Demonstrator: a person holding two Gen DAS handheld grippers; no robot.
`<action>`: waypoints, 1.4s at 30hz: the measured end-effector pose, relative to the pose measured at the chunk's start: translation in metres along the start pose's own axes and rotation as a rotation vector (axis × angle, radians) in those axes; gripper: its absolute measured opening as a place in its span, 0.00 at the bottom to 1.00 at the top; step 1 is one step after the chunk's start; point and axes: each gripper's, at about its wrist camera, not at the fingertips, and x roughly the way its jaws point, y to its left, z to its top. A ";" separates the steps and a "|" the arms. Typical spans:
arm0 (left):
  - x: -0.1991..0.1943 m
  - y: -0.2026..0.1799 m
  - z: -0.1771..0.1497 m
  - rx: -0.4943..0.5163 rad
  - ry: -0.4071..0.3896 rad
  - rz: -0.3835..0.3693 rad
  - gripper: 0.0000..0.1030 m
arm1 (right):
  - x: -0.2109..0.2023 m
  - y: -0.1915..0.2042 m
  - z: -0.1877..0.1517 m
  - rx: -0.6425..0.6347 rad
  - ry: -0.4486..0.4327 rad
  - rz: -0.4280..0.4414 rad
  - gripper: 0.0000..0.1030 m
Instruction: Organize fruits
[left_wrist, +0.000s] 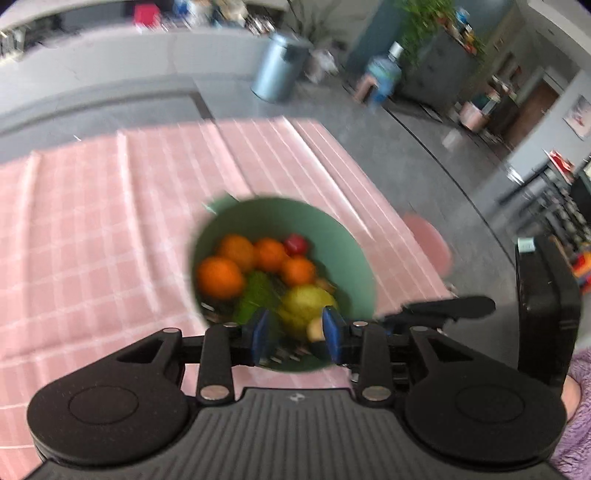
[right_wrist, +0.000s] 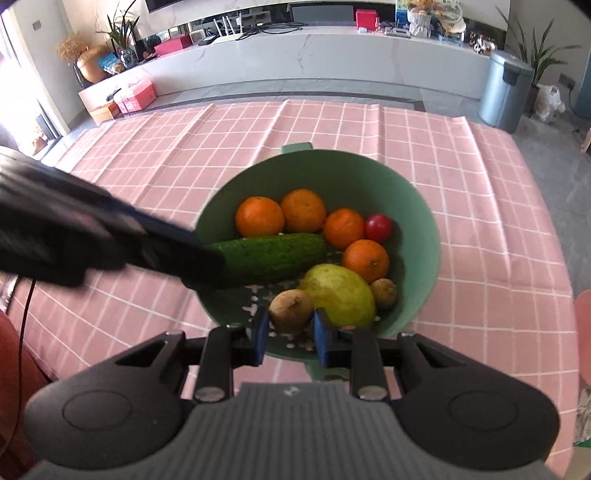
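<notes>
A green bowl (right_wrist: 417, 206) stands on the pink checked cloth (right_wrist: 480, 221) that covers the tabletop, close to the near edge and about in the middle of its width. The bowl has small holes in its bottom.

Inside the bowl lie 4 oranges (right_wrist: 260, 216), 1 small red tomato (right_wrist: 378, 228), 1 cucumber (right_wrist: 273, 256), 1 yellow-green pear (right_wrist: 340, 295) and 2 small brown fruits. The oranges and the tomato are at the far side of the bowl. The cucumber lies across the middle, with its left end at the left wall. The pear lies at the near right side, touching the nearest orange.

The right hand-held gripper (right_wrist: 288, 330) is over the near rim of the bowl. Its 2 blue fingers are spread, and 1 brown fruit (right_wrist: 291, 310) sits between the fingertips; I cannot tell if the fingers touch it. The other brown fruit (right_wrist: 384, 293) lies just right of the pear.

The left hand-held gripper (left_wrist: 295, 330) reaches in from the left side of the bowl, and in the right view its dark body covers the left end of the cucumber. Its own view is blurred. Its blue fingers are spread, with the pear (left_wrist: 304, 304) seen in the gap between them.

A grey bin (right_wrist: 504, 92) stands on the floor beyond the far right corner of the tabletop.
</notes>
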 end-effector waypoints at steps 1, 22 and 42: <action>-0.005 0.002 -0.001 0.004 -0.017 0.031 0.38 | 0.003 0.001 0.001 0.006 0.005 0.004 0.21; -0.039 0.027 -0.037 0.019 -0.120 0.183 0.38 | -0.009 0.004 0.002 0.129 -0.041 -0.032 0.33; -0.125 -0.019 -0.105 0.150 -0.520 0.458 0.86 | -0.158 0.106 -0.067 0.094 -0.574 -0.275 0.69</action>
